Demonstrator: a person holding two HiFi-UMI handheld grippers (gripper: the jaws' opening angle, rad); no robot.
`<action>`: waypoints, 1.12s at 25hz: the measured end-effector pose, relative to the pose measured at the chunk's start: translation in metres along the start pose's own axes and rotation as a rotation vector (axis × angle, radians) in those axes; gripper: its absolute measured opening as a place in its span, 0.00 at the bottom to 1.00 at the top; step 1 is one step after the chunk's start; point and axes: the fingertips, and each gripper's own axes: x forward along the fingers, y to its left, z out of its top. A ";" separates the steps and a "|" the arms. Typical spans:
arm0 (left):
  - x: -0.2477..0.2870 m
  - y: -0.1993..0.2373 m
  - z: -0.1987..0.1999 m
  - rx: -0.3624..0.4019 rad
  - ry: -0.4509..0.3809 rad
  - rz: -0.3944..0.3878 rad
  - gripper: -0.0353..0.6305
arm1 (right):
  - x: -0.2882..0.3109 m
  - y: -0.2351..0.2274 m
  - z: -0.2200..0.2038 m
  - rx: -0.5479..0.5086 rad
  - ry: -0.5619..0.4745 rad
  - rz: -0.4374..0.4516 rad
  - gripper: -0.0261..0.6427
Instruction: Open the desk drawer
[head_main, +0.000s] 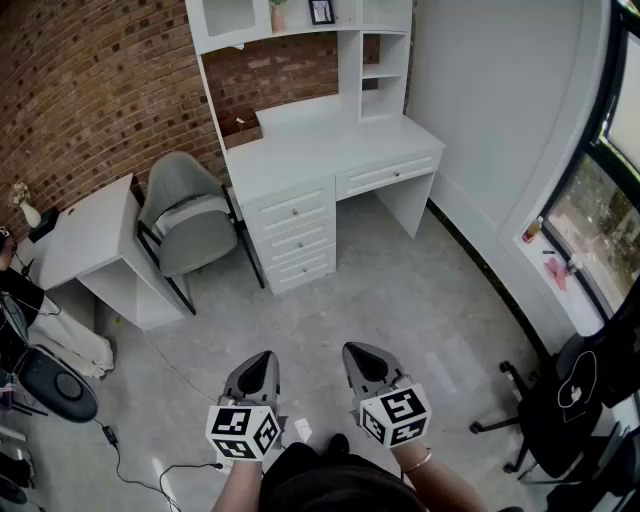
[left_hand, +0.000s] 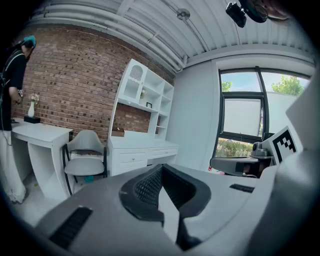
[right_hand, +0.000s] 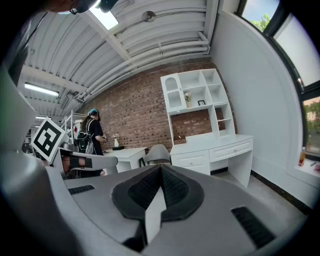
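Drawers (head_main: 292, 212) all pushed in, under the white worktop (head_main: 320, 150) at upper centre of the head view, well apart from you. Left gripper (head_main: 262, 360) and right gripper (head_main: 358, 352): fingers pressed together, empty. Walk in first, spread one pair, pinch a knob, pull straight out.

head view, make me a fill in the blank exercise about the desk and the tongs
The white desk stands against a ____ wall.
In the head view the grey chair stands to the desk's ____.
The stack at the desk's left end has ____ drawers.
The left tongs and the right tongs are both ____, with nothing between them.
Missing words: brick; left; three; shut
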 end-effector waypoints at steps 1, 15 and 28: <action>0.000 -0.001 0.000 0.001 -0.001 0.002 0.07 | -0.002 -0.002 0.000 0.003 -0.002 -0.002 0.05; -0.005 -0.001 0.000 0.018 0.003 0.027 0.07 | -0.005 -0.004 -0.002 0.031 -0.014 0.020 0.05; 0.056 0.054 0.007 0.007 0.035 0.022 0.07 | 0.073 -0.023 -0.001 0.055 0.019 0.003 0.05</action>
